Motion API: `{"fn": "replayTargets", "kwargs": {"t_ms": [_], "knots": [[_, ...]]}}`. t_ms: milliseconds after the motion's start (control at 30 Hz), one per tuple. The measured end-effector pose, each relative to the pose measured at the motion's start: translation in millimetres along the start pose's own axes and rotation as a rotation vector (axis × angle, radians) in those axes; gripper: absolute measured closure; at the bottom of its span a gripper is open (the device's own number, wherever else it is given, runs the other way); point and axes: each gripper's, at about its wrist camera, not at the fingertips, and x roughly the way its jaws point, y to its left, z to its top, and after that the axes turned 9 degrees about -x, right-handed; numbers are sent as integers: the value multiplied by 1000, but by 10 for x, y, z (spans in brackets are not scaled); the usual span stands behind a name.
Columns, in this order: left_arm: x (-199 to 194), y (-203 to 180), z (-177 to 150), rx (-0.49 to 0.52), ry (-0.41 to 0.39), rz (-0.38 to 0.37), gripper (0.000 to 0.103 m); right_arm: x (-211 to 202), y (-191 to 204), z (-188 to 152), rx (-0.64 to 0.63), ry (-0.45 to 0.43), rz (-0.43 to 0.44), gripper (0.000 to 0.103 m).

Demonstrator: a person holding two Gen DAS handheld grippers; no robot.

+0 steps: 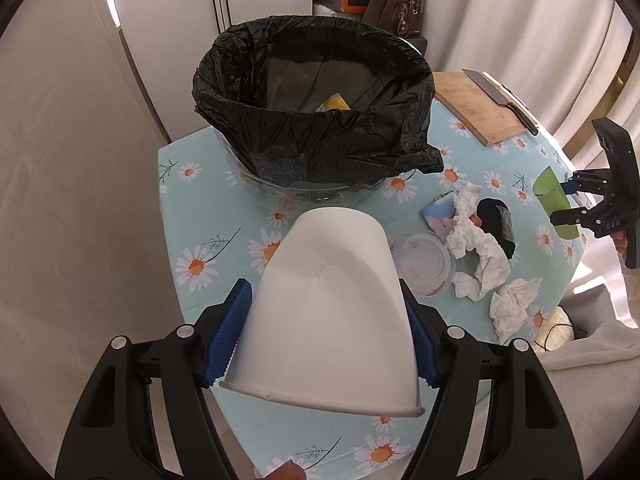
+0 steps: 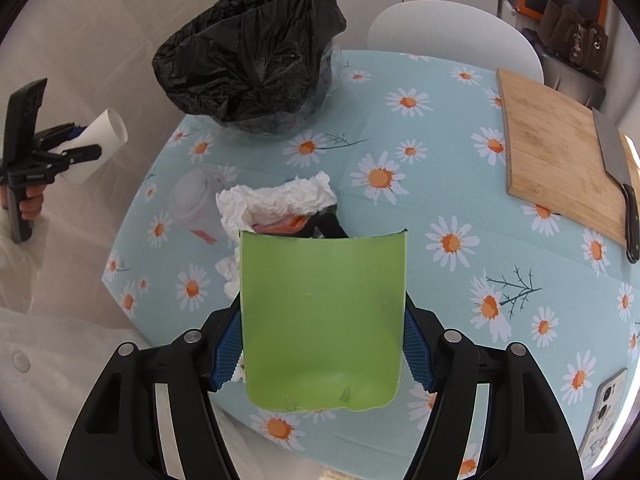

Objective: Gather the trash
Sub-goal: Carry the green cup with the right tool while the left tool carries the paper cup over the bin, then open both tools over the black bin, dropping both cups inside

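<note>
White paper cup sits clamped in my left gripper (dented side up); black-lined bin lies just ahead. My right gripper grips a green plastic piece; crumpled tissues lie beyond it.

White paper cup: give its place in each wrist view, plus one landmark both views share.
Left wrist view: the cup fills the lower centre, clamped between the left gripper pads.
Right wrist view: the cup sits at the far left edge, small, held in the left gripper above the table's edge.
Shared landmark: the black-lined bin at the top of both views.
</note>
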Motion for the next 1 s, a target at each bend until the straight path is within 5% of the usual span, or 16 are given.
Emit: {"fn": "replayTargets", "kwargs": {"t_ms": [533,1000], "knots": [[-267,176,409,88,-85,-26,32,-209,259,1107,-40,-207,88,40],[-249,349,1064,236,-178,-174,32,-284,439,1870,54,-343,160,40]]}}
